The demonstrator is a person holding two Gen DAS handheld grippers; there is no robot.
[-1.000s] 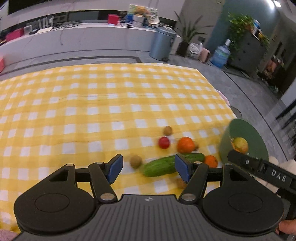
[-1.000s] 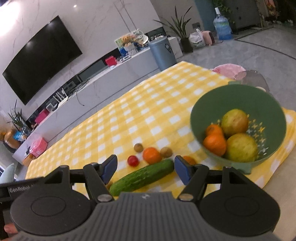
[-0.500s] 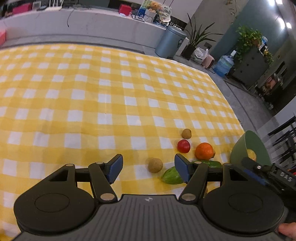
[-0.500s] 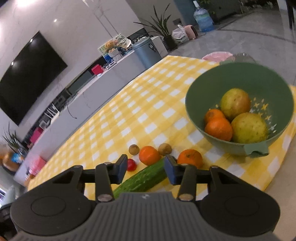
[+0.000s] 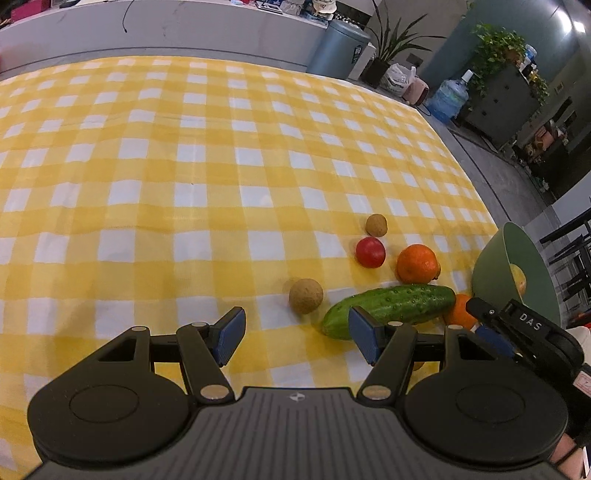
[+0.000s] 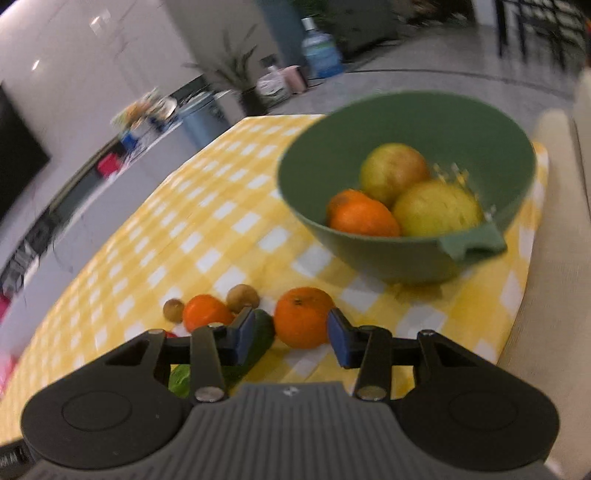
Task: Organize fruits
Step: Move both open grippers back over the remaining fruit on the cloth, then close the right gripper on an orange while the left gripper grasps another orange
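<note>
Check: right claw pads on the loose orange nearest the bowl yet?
Apart. Right wrist view: the right claw is closing with the orange between its pads, and yellow cloth shows between the orange and the right pad.

A home living room: a long white media console (image 5: 184,29), leafy potted plants (image 5: 388,44), a grey-blue lidded bin (image 5: 340,48), a blue water jug (image 5: 448,98).

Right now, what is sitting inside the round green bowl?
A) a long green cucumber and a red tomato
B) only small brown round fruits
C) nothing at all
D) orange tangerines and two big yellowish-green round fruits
D: in the right wrist view the round green bowl holds orange tangerines and two big yellowish-green round fruits, while the long green cucumber lies outside on the checked cloth.
</note>
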